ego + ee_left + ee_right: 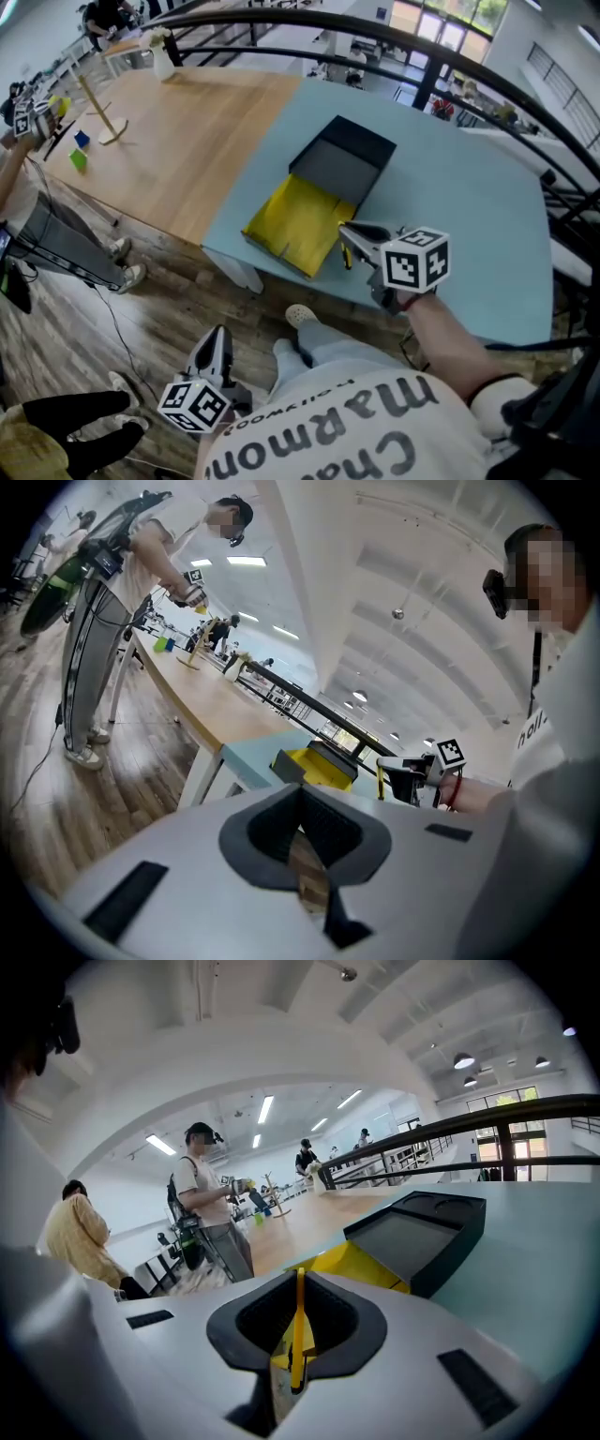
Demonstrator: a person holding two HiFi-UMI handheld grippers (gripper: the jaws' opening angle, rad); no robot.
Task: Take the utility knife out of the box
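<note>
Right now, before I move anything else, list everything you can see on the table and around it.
box: one, black with a yellow flap folded open, on the table's blue part
utility knife: one, yellow, out of the box, clamped between jaws
table: one, wood at left, light blue at right
cubes: two, one green and one blue, far left on the wood
wooden stand: one, pale, beside the cubes
vase: one, white, far end of the wood
railing: one, black, beyond the table
other people: two, standing at the wooden end
right hand-held gripper: one, grey, shut on the knife
left hand-held gripper: one, grey, shut, empty, low over the floor
</note>
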